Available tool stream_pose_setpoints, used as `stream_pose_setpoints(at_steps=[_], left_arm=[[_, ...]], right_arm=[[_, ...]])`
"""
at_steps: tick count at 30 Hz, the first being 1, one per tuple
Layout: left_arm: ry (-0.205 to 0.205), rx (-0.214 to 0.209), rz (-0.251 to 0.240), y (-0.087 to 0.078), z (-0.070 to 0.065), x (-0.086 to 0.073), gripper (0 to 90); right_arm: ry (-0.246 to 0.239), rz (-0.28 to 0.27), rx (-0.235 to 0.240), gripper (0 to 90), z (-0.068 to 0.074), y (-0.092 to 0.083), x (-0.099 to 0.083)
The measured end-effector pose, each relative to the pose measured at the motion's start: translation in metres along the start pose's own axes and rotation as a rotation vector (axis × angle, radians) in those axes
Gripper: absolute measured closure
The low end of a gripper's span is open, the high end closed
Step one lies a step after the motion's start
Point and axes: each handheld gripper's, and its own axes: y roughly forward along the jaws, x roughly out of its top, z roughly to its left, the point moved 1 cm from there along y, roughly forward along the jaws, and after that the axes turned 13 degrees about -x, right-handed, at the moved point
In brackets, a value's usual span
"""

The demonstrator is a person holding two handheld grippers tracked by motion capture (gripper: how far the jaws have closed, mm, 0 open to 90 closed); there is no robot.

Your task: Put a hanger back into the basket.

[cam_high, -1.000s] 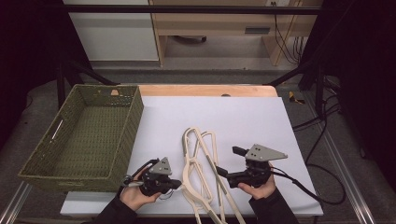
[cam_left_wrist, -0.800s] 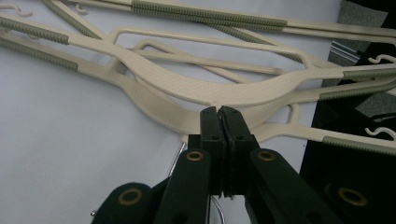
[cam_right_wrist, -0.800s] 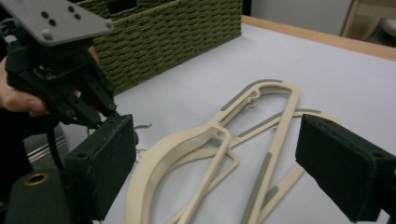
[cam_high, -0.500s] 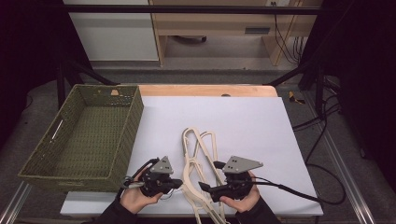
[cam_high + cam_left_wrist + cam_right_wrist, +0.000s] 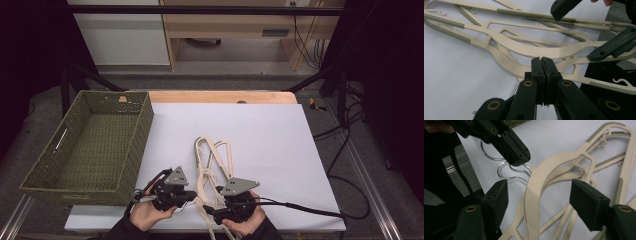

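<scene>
Each tool, the left tool (image 5: 191,196) and the right tool (image 5: 212,214), was black with brass-ringed screws, a grey three-cornered top plate and a black trailing cable; the person wore dark sleeves.

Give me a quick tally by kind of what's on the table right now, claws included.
Cream hangers, tangled in one pile: at least 2, exact count unclear
Green woven basket: 1
White sheet under the hangers: 1
Claws: 2, left claw and right claw
Total: at least 6
</scene>
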Motion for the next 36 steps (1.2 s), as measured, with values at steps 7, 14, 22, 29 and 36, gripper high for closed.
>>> stream_pose_setpoints(at_steps=[7,14,22,29,36], left_arm=[[-0.013,0.003,-0.001,0.0,0.0,0.0,88.3],[-0.02,-0.005,-0.009,0.001,-0.001,0.0,88.3],[-0.011,-0.003,-0.005,0.001,-0.002,0.001,88.1],[-0.005,-0.052,-0.168,-0.013,-0.004,0.003,67.1],[0.026,0.003,-0.34,-0.051,-0.007,0.006,36.0]], right_arm=[[-0.014,0.07,0.006,47.6,0.005,0.014,-0.008],[-0.027,0.096,0.016,59.0,0.007,0.018,-0.011],[-0.042,0.119,0.021,72.7,0.008,0.021,-0.013],[-0.044,0.113,0.017,73.4,0.006,0.017,-0.01],[-0.046,0.104,0.0,74.0,0.003,0.01,-0.006]])
